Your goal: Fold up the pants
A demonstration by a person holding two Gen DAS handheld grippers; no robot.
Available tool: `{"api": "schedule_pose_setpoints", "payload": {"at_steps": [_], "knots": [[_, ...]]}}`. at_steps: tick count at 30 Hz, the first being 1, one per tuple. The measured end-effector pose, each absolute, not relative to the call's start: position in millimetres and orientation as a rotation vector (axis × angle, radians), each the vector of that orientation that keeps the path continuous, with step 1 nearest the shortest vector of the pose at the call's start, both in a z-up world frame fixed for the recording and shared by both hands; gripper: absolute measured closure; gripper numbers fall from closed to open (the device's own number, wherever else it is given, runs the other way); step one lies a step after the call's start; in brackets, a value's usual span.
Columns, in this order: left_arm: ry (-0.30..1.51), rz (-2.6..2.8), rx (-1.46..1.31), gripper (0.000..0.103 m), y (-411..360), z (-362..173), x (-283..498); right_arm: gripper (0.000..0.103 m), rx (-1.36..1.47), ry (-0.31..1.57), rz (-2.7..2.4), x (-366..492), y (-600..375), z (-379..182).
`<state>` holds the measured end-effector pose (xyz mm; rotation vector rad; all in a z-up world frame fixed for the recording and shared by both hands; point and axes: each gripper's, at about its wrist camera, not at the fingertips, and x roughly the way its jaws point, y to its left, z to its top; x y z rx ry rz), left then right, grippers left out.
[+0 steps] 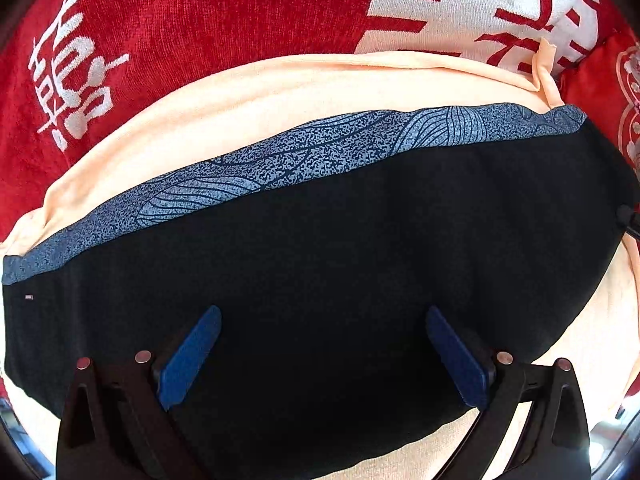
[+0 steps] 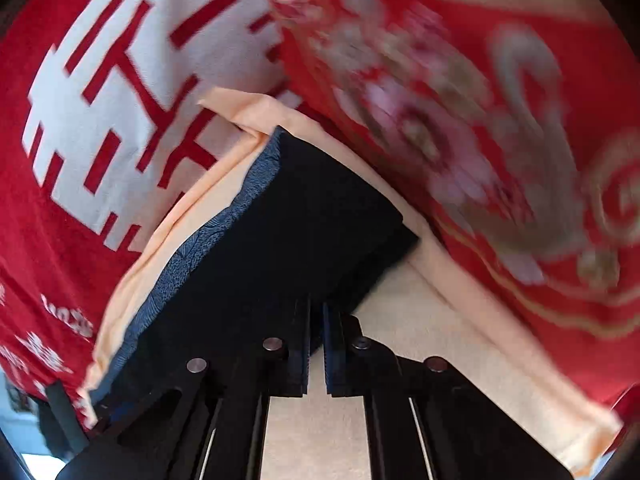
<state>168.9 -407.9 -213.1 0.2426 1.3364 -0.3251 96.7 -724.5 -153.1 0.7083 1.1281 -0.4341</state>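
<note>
Black pants point(image 1: 340, 280) with blue patterned waistband point(image 1: 280, 160), folded on peach cloth point(image 1: 240, 96) over red blanket point(image 1: 200, 12); left gripper point(image 1: 324, 356) jaws wide apart above pants, empty; right gripper point(image 2: 317, 344) jaws nearly together at pants' edge, possibly pinching fabric, blurred.

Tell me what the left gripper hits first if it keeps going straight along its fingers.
Most likely the black pants. The left gripper stands open right over the dark cloth, which fills the space between and ahead of its blue pads. How much gap remains is unclear from this view.
</note>
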Motion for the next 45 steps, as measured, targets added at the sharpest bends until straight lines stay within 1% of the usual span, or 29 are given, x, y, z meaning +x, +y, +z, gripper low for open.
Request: {"api": "schedule_pose_setpoints", "payload": {"at_steps": [2,4,6,7,8,10,12,15,20,23,25,26,27,29,32,33,35,42,45], "knots": [[1.328,-0.323,0.241,0.000,-408,-213,167,0.096,0.701,1.179,-0.431,95,-726,-168],[1.328,-0.323,0.239,0.000,-410,-216,168,0.095,0.736,1.147,-0.413,88,-730,-167],[1.331,-0.323,0.237,0.000,-414,-219,170,0.081,0.727,1.164,-0.446,80,-730,-163],[1.329,-0.324,0.238,0.000,-415,-219,169,0.068,0.726,1.174,-0.469,76,-731,-162],[1.327,-0.325,0.237,0.000,-414,-219,168,0.066,0.741,1.171,-0.481,70,-731,-160],[1.327,-0.322,0.237,0.000,-415,-219,168,0.066,0.711,1.160,-0.536,59,-726,-146],[1.326,-0.316,0.235,0.000,-413,-219,165,0.067,0.662,1.087,-0.522,56,-719,-125],[1.320,-0.308,0.232,0.000,-412,-219,163,0.067,0.570,1.034,-0.409,86,-706,-103],[1.320,-0.294,0.223,0.000,-411,-219,162,0.066,0.576,1.136,-0.241,152,-700,-134],[1.318,-0.293,0.219,0.000,-410,-219,166,0.067,0.521,1.246,-0.225,174,-693,-167],[1.315,-0.293,0.216,0.000,-410,-219,166,0.070,0.420,1.215,-0.250,175,-696,-164],[1.311,-0.293,0.214,0.000,-409,-220,165,0.070,0.332,1.227,-0.330,176,-699,-160],[1.308,-0.294,0.214,0.000,-409,-220,165,0.070,0.305,1.230,-0.398,175,-706,-156],[1.305,-0.294,0.215,0.000,-408,-220,160,0.069,0.426,1.214,-0.442,167,-725,-147],[1.318,-0.288,0.216,0.000,-408,-221,159,0.064,0.572,1.146,-0.436,145,-737,-129],[1.320,-0.287,0.217,0.000,-408,-220,160,0.063,0.625,1.131,-0.404,133,-735,-123],[1.325,-0.286,0.216,0.000,-408,-220,162,0.055,0.698,1.122,-0.353,115,-728,-120],[1.328,-0.287,0.217,0.000,-409,-220,166,0.054,0.958,1.141,-0.257,40,-703,-139],[1.331,-0.285,0.217,0.000,-409,-220,168,0.054,1.016,1.140,-0.268,32,-704,-152]]}}
